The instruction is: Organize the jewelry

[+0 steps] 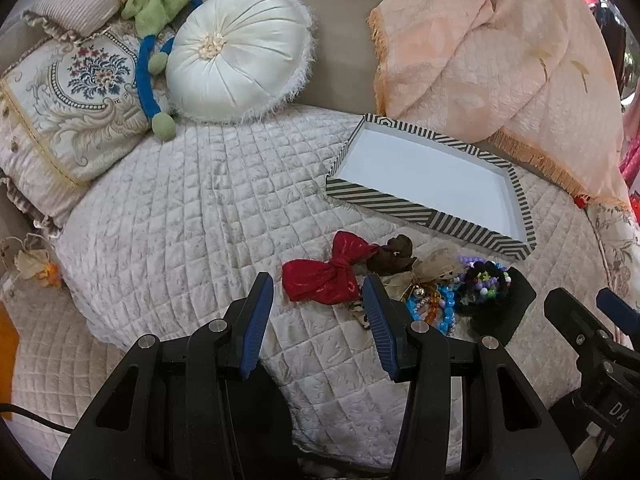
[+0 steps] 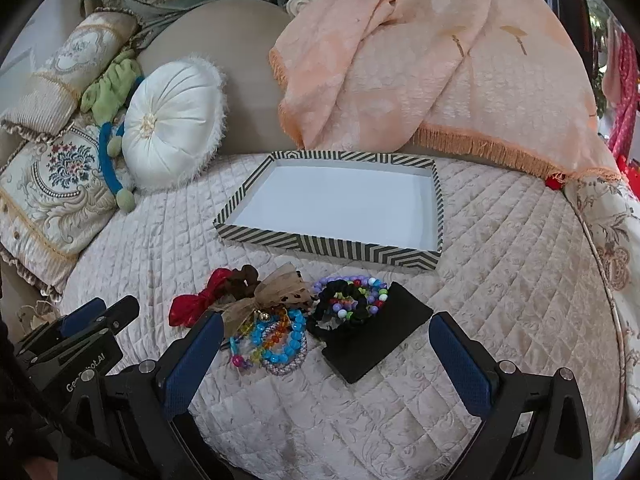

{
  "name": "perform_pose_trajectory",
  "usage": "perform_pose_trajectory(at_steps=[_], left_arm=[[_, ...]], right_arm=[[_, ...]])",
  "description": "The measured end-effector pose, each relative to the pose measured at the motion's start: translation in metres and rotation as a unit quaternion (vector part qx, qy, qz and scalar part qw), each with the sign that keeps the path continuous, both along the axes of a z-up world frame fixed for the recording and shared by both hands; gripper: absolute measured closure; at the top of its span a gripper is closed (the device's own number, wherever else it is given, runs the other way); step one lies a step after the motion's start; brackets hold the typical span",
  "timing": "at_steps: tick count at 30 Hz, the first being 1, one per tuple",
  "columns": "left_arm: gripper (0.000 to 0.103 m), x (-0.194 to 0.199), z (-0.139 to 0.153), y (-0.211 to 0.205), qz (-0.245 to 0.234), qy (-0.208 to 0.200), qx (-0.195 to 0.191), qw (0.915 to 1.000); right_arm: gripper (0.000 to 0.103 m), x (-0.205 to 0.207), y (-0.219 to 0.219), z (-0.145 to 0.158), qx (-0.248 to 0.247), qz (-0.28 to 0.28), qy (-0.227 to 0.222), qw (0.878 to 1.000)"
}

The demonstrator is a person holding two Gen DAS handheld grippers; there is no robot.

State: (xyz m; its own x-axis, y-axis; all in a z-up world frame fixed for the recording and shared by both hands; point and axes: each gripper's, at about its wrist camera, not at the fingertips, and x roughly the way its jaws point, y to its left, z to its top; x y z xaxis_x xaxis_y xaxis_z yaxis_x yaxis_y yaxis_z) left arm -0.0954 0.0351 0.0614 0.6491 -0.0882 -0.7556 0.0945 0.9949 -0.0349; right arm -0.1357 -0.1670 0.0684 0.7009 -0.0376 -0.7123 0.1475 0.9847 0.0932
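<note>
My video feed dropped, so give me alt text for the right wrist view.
The open right gripper hovers over a quilted bed, above a pile of beaded bracelets, bows and scrunchies beside a black pad. Behind the pile lies an empty striped tray.

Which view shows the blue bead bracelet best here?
The right wrist view: the blue bead bracelet lies unobstructed between the open right tongs. In the left wrist view, a finger of the left tongs partly hides it.
</note>
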Motion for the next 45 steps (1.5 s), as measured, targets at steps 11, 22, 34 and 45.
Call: perform_pose_trajectory(at_steps=[11,22,34,45], left_arm=[[0.057,0.000,-0.005,0.003,0.003,0.006,0.007,1.0000],[0.057,0.004,-0.012,-0.005,0.000,0.014,0.018,0.9997],[0.057,0.006,-0.016,-0.007,-0.001,0.019,0.017,0.9997],[0.057,0.013,-0.020,-0.008,-0.001,0.025,0.017,0.9996]], right_arm=[[0.001,0.001,0.002,-0.007,0.004,0.011,0.002,1.000],[0.001,0.003,-0.005,-0.009,0.011,0.009,0.005,1.000],[0.001,0.006,-0.005,-0.011,0.010,0.011,0.008,1.000],[0.001,0.010,-0.009,-0.018,0.015,0.013,0.018,1.000]])
